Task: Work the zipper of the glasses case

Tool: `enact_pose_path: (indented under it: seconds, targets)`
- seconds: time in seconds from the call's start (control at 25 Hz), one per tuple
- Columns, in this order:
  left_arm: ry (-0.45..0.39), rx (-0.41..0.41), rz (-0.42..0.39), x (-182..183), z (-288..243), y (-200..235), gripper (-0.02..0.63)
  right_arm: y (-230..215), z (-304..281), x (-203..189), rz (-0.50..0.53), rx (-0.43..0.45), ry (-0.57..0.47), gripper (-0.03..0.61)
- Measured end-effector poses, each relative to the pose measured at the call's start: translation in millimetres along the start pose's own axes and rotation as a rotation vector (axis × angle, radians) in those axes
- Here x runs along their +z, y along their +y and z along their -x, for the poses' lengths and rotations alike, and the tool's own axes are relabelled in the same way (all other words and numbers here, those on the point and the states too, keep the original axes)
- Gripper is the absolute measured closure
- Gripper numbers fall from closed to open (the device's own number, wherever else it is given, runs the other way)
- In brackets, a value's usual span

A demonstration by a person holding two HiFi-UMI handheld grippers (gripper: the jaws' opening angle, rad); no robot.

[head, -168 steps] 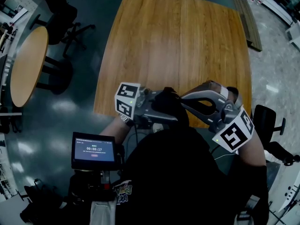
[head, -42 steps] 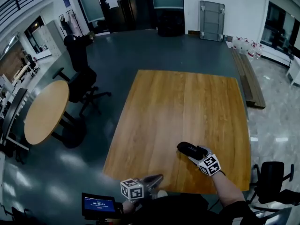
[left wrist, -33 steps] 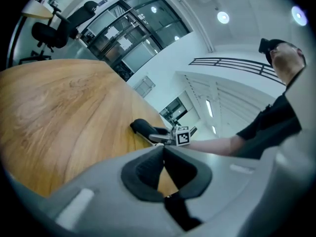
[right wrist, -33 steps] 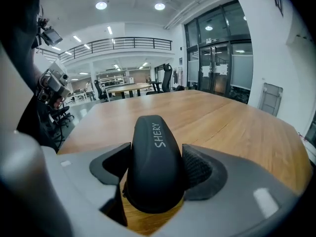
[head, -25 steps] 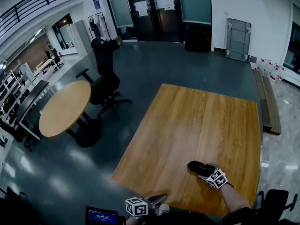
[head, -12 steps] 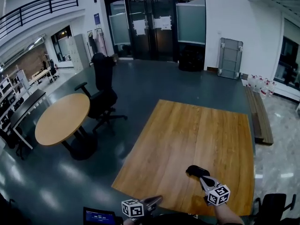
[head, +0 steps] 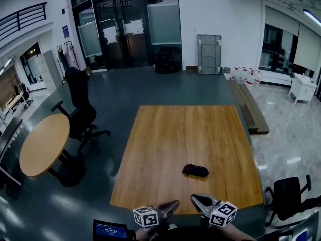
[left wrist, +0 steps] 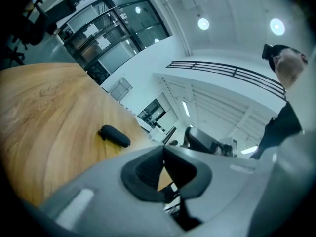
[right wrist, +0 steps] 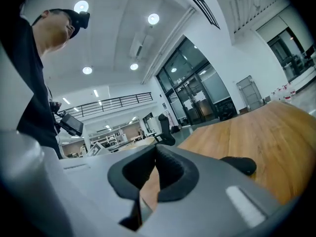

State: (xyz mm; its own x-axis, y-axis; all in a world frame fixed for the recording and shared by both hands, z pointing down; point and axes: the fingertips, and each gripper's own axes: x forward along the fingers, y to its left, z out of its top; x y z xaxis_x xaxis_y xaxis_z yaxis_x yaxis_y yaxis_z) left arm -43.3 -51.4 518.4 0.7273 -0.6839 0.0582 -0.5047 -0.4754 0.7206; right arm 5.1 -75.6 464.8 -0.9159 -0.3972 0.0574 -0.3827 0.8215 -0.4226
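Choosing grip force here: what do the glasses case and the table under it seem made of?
Glasses case: black and matte, likely fabric-covered or soft shell; no glare, rounded ends, but too small to be sure. Table: wood or wood-look laminate, smooth, faint sheen; lengthwise grain and plank-like strips show.

Glossy dark floor [head: 115,92] surrounds a rectangular wooden table [head: 185,129]. A round table [head: 42,144] and black office chair [head: 80,117] stand left, glass doors [head: 125,29] break the white far wall [head: 220,9], and a wooden bench [head: 248,107] runs along the right.
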Motion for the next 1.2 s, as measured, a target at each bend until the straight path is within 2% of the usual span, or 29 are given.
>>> enact_pose_path:
  seconds: [0.16,0.36,0.52,0.64,0.84,1.2]
  targets:
    - [0.002,-0.016,-0.015,-8.0,-11.6,-29.7,0.615,12.8,17.5,3.1,-0.012,0.020,-0.010,0.574]
    - [0.025,-0.005,0.008,-51.9,-19.4,-57.7,0.614,33.7,67.3,-6.7,0.032,0.013,-0.001,0.574]
    - [0.053,-0.039,0.052,-93.1,-35.7,-95.8,0.614,31.1,124.7,-22.6,-0.058,-0.044,-0.020,0.574]
    - [0.065,-0.013,0.042,-116.4,-30.0,-109.6,0.614,31.5,150.0,-41.7,-0.130,-0.059,-0.026,0.574]
    - [0.092,0.024,0.030,-152.0,-20.6,-125.0,0.615,49.9,172.6,-64.4,-0.126,-0.035,-0.006,0.574]
    - [0.108,0.054,0.001,-165.1,-19.6,-140.4,0.615,56.9,197.5,-67.2,-0.134,-0.030,-0.043,0.574]
